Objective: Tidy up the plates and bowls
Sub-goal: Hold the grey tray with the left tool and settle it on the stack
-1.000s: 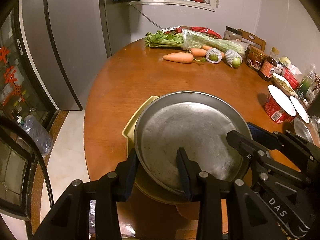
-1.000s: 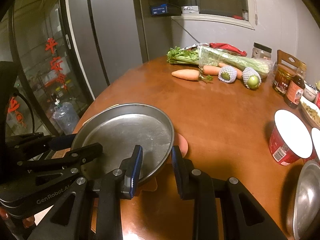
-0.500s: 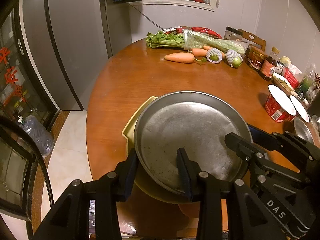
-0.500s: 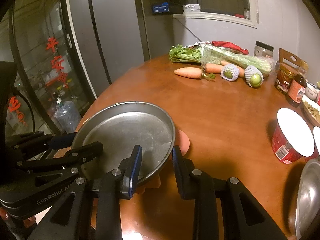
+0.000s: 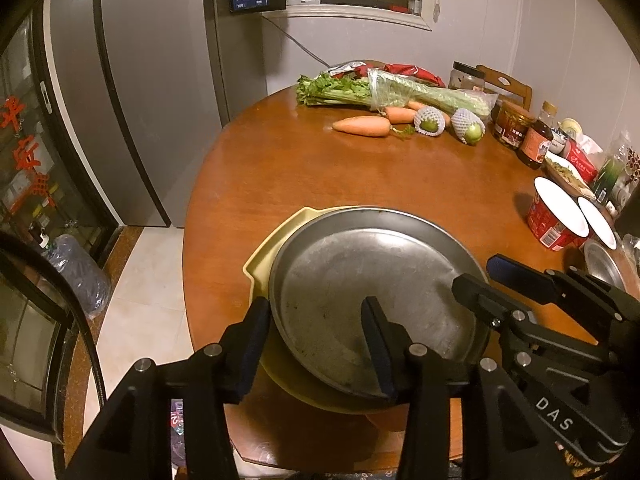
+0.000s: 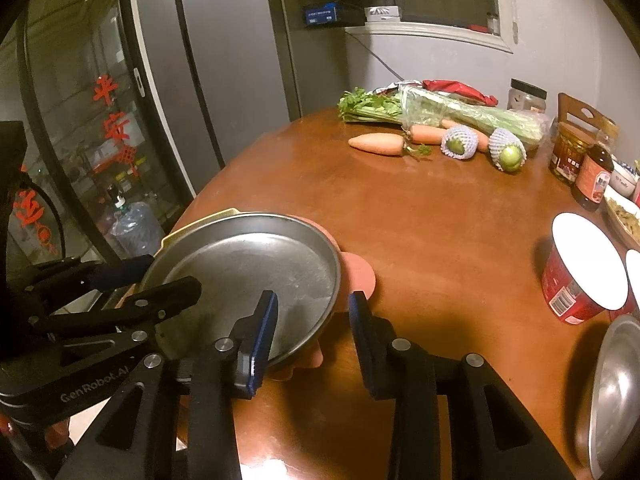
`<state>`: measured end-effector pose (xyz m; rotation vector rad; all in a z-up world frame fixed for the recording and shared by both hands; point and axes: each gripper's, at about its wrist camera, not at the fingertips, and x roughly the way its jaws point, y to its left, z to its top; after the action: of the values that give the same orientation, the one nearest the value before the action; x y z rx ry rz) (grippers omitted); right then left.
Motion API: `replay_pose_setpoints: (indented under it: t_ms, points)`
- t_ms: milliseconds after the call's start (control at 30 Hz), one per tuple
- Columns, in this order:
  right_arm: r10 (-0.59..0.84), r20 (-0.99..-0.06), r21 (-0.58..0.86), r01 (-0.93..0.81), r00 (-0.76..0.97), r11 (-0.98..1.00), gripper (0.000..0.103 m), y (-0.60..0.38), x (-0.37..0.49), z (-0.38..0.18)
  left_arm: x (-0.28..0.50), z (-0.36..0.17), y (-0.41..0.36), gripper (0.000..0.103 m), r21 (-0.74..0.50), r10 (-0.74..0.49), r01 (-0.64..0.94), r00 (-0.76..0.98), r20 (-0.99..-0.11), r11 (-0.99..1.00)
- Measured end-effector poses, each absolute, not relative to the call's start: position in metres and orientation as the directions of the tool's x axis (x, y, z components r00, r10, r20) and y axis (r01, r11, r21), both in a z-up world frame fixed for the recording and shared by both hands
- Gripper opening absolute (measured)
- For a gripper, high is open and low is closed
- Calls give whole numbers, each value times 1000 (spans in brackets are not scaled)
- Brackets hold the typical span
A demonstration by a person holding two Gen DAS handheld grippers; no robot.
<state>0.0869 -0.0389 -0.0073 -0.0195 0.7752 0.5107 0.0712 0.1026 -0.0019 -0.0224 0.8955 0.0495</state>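
A round metal plate (image 5: 360, 276) (image 6: 248, 264) lies on a pale yellow dish (image 5: 276, 236) (image 6: 208, 218), with a pink plate (image 6: 360, 272) under both, near the table's front edge. My left gripper (image 5: 314, 344) straddles the metal plate's near rim, one finger inside, one outside. Its jaws are opening and the pads stand off the rim. My right gripper (image 6: 312, 320) straddles the plate's right rim the same way. Its jaws are opening too, with a gap on both sides. Each gripper shows in the other's view: the right gripper (image 5: 476, 276), the left gripper (image 6: 160, 280).
Carrots (image 5: 362, 126), celery (image 5: 400, 90) and netted fruit (image 5: 430, 120) lie at the table's far side. Jars and bottles (image 5: 532, 142), red lidded cups (image 6: 584, 268) and a metal bowl (image 6: 616, 392) crowd the right edge. A fridge (image 5: 152, 100) and tiled floor lie left.
Both grippers' jaws have spread wider around the metal plate's rim, letting go of it. Neither hand has shifted, and the plate lies where it was.
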Motion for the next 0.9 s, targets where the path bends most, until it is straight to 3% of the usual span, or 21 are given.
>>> replay_pose_setpoints:
  t_ms: [200, 367, 700, 900]
  points:
    - [435, -668, 174, -441, 604, 881, 39, -42, 84, -4, 68, 2, 105, 48, -1, 38, -62, 630, -776, 998]
    - [436, -672, 183, -437, 599, 881, 39, -44, 82, -3, 66, 7, 107, 56, -1, 40, -63, 645, -763, 998]
    - [436, -674, 184, -437, 596, 881, 39, -44, 81, -2, 56, 18, 115, 56, 8, 66, -90, 665, -744, 996]
    - [439, -675, 205, -422, 593, 883, 43, -48, 81, -1, 50, 21, 143, 65, -37, 74, -152, 662, -746, 988]
